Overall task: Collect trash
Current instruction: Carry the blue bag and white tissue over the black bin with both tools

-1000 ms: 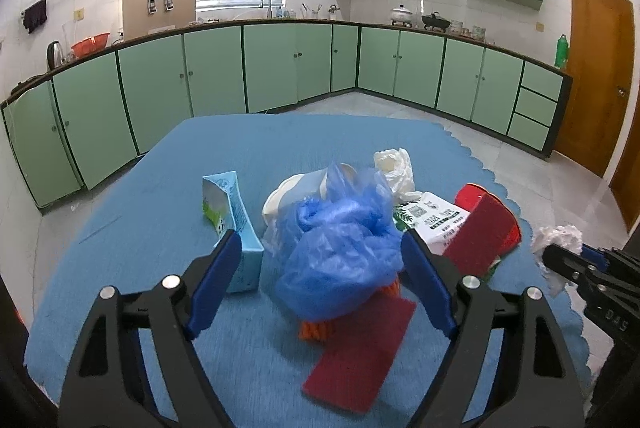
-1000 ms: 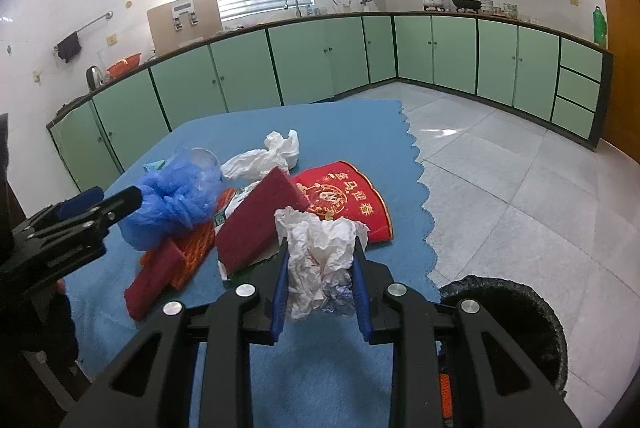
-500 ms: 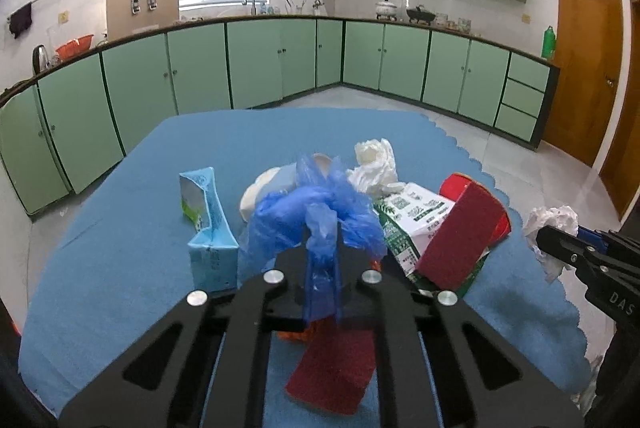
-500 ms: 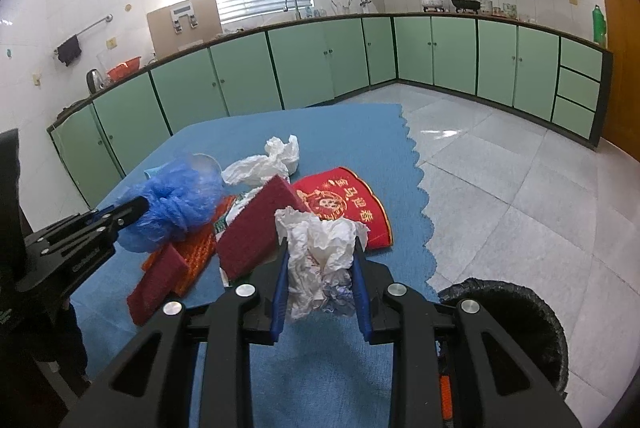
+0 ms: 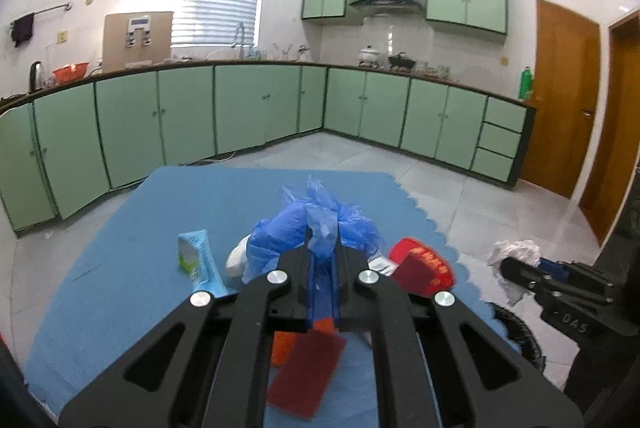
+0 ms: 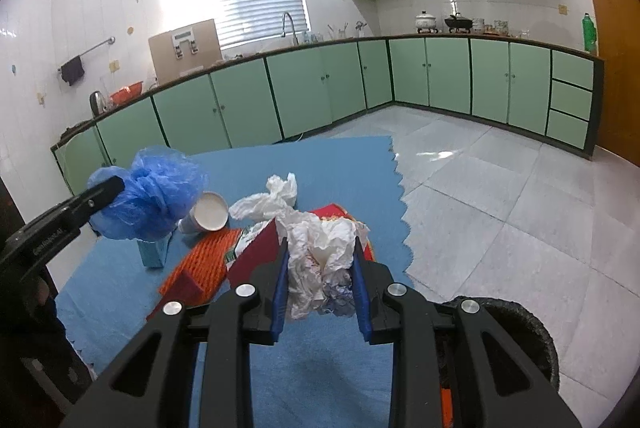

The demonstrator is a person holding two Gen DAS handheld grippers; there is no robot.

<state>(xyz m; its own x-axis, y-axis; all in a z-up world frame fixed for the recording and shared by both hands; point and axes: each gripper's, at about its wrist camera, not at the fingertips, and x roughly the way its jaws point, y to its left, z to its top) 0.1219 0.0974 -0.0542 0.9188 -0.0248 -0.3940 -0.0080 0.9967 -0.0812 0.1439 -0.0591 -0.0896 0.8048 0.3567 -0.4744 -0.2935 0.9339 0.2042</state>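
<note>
My left gripper (image 5: 322, 248) is shut on a crumpled blue plastic bag (image 5: 316, 228) and holds it lifted above the blue table mat (image 5: 120, 268); the bag also shows in the right wrist view (image 6: 152, 196). My right gripper (image 6: 320, 260) is shut on a wad of white tissue (image 6: 320, 256), held above the mat's right edge; the tissue also shows in the left wrist view (image 5: 514, 256). A black trash bin (image 6: 516, 332) stands on the floor just right of it.
On the mat lie a light-blue carton (image 5: 200, 262), a white paper cup (image 6: 208, 216), a white tissue (image 6: 268, 198), an orange ribbed pad (image 6: 210, 260), dark red pads (image 5: 308, 372) and a red printed cloth (image 5: 424, 266). Green cabinets line the walls.
My left gripper closed on the blue bag and lifted it off the pile, uncovering the cup. My right gripper kept hold of the tissue and rose slightly.
</note>
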